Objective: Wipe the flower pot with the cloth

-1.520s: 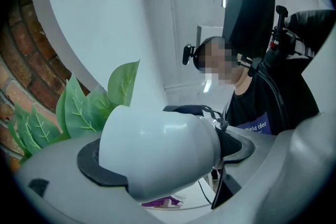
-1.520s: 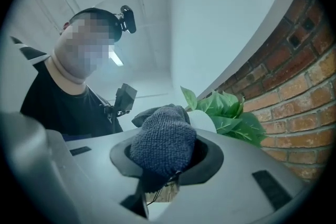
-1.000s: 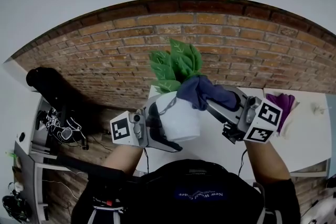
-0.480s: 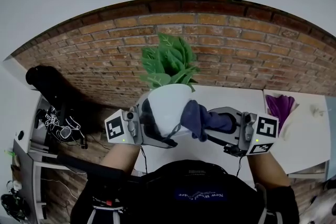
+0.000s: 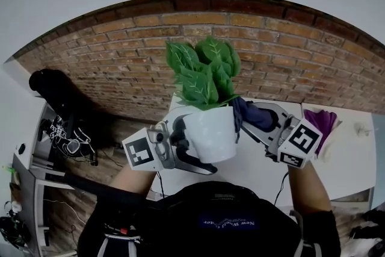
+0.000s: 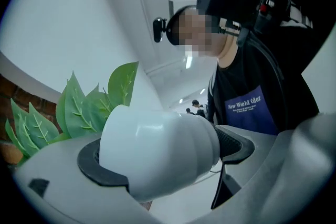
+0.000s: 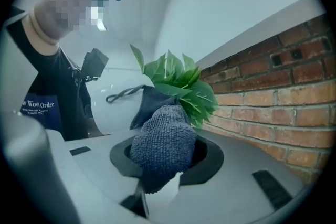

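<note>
You are clamping the white flower pot [image 5: 212, 136] aloft in your left gripper [image 5: 185, 147]. It looks glossy, rigid and likely slippery, so the lower body seems the safest hold. Your right gripper [image 5: 255, 120] is pinching the soft, limp cloth [image 5: 249, 112] at the pot's upper side.

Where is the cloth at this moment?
Head view, right of centre: the cloth is gripped in the right gripper and pressed against the right side of the white flower pot, just below the leaves.

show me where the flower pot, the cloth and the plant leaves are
flower pot [image 5: 212, 136]: head view, middle of its white side wall.
cloth [image 7: 161, 144]: right gripper view, knit bunch held between the jaws.
plant leaves [image 5: 203, 72]: head view, centre of the green cluster.
</note>
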